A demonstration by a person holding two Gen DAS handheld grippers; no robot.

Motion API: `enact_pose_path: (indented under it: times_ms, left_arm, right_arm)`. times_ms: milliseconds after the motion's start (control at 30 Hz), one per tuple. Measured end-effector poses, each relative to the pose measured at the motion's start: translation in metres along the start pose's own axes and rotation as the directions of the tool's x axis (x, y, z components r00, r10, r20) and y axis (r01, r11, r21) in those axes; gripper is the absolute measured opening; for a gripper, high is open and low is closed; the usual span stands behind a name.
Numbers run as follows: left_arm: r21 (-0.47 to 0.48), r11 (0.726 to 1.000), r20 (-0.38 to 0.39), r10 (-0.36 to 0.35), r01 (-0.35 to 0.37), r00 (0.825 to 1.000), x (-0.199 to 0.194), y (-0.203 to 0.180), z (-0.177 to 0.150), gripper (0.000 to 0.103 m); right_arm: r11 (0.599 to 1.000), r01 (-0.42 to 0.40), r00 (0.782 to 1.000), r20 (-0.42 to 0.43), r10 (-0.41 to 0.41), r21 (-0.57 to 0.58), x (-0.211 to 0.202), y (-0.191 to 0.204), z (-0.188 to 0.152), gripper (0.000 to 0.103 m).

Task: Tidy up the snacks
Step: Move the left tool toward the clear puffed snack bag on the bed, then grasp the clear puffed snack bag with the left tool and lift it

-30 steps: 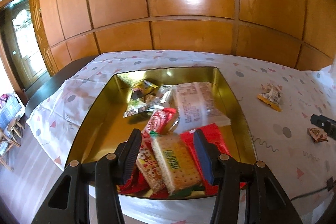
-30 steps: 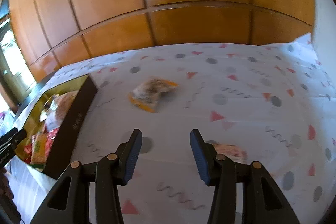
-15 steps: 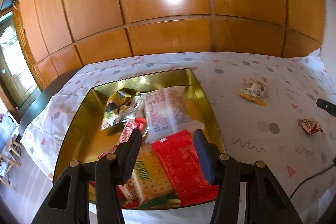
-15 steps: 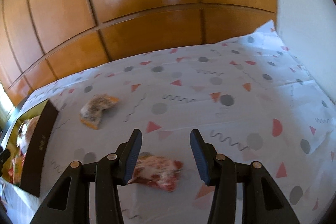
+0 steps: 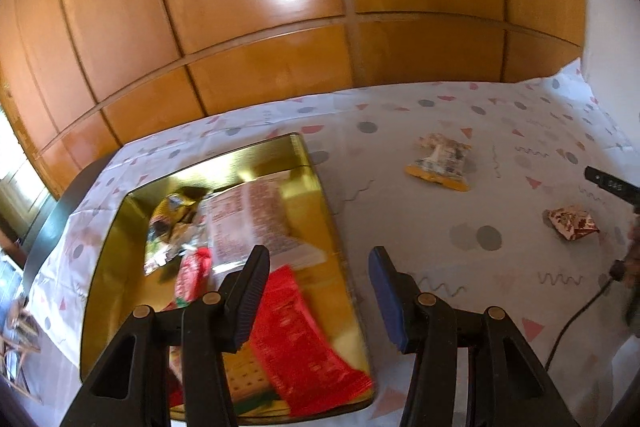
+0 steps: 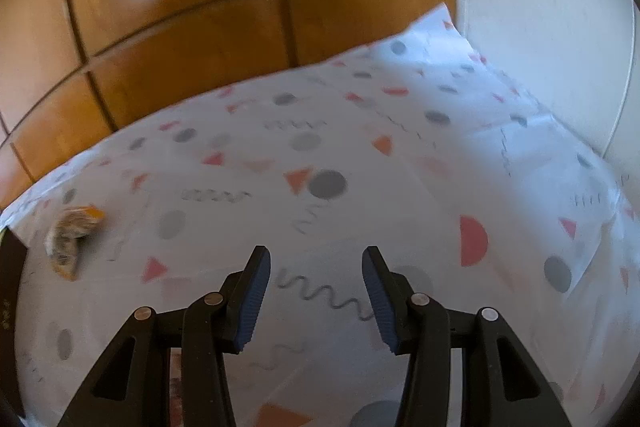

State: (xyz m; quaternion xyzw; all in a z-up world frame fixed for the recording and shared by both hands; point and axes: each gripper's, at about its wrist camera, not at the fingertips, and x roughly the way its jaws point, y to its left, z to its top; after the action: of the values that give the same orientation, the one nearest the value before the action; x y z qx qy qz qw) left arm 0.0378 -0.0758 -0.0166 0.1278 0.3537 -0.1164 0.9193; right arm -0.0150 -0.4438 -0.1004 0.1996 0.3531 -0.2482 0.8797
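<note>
Pickup step: both tools empty with jaws apart, left tool [image 5: 316, 287] over tin [image 5: 336, 227] at counter's left edge, right tool [image 6: 316, 287] above bare cloth; red packet [image 5: 574, 223] near right edge, orange packet [image 5: 440, 163] mid-counter still loose—next, right tool reaches red packet.

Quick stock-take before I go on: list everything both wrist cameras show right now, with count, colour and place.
gold tin: one, gold, left part of the table.
snack packets in the tin: several, red, white, yellow-green; exact count unclear.
orange-edged packet: one, pale with an orange edge, on the cloth right of the tin.
small red packet: one, red-brown, on the cloth further right.
tablecloth: one, white with grey and red shapes.
wood panelling: orange-brown, behind the table.
cable: one, black, right edge.
left gripper: black, blue pads, open, empty.
right gripper: same, open, empty.
</note>
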Motion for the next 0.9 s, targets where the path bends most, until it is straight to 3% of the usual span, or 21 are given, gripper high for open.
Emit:
enact_pose_path:
  times_ms: [100, 333, 433, 567, 700, 900]
  left_arm:
    - [0.011, 1.000, -0.010, -0.026, 0.026, 1.000, 0.005, -0.010, 0.007, 0.052]
    - [0.012, 0.991, -0.074, -0.135, 0.136, 0.988, 0.027, -0.037, 0.031, 0.056]
    - [-0.043, 0.975, -0.133, -0.224, 0.220, 0.965, 0.042, -0.047, 0.041, 0.058]
    - [-0.165, 0.938, -0.218, -0.337, 0.306, 0.916, 0.068, -0.060, 0.053, 0.058]
    - [-0.111, 0.954, -0.218, -0.297, 0.278, 0.930, 0.086, -0.076, 0.070, 0.059]
    - [-0.002, 0.964, -0.241, -0.260, 0.268, 0.935, 0.119, -0.094, 0.092, 0.076]
  right_arm:
    - [0.999, -0.030, 1.000, 0.006, 0.030, 0.032, -0.001, -0.007, -0.002, 0.049]
    - [0.997, -0.068, 0.998, 0.014, 0.068, 0.031, -0.001, -0.006, -0.004, 0.059]
    - [0.997, -0.076, 0.997, 0.019, 0.076, 0.033, 0.000, -0.006, -0.004, 0.061]
    - [0.995, -0.093, 0.995, 0.024, 0.092, 0.035, 0.000, -0.006, -0.004, 0.064]
    - [0.993, -0.108, 0.994, 0.028, 0.107, 0.040, 0.000, -0.007, -0.004, 0.066]
    - [0.991, -0.123, 0.992, 0.034, 0.121, 0.046, 0.000, -0.008, -0.004, 0.068]
